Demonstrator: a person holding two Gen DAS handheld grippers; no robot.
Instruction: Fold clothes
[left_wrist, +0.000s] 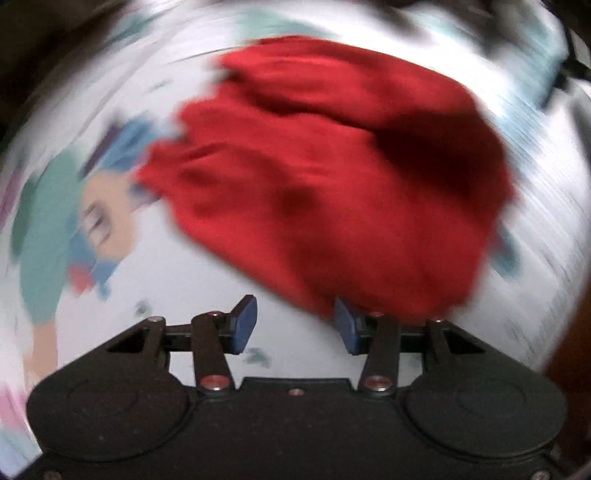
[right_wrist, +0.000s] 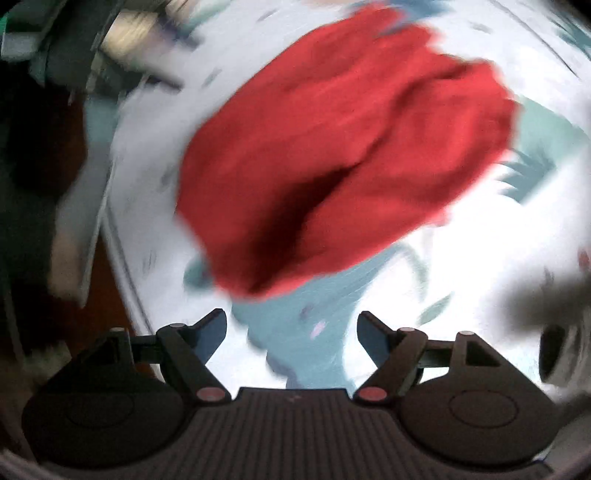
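A crumpled red garment (left_wrist: 332, 177) lies in a heap on a white printed sheet (left_wrist: 192, 273). Both views are blurred by motion. In the left wrist view my left gripper (left_wrist: 295, 325) is open just in front of the heap's near edge, its right pad close to the cloth, nothing between the pads. In the right wrist view the red garment (right_wrist: 340, 155) fills the middle. My right gripper (right_wrist: 291, 332) is open below it, a short way from the near edge, over a pale blue print on the sheet (right_wrist: 461, 266).
The sheet carries teal, blue and peach cartoon prints (left_wrist: 99, 221). Its left edge in the right wrist view drops to a dark floor (right_wrist: 55, 184), with dark clutter (right_wrist: 74, 55) at the upper left. A blurred grey object (right_wrist: 557, 347) sits at the right edge.
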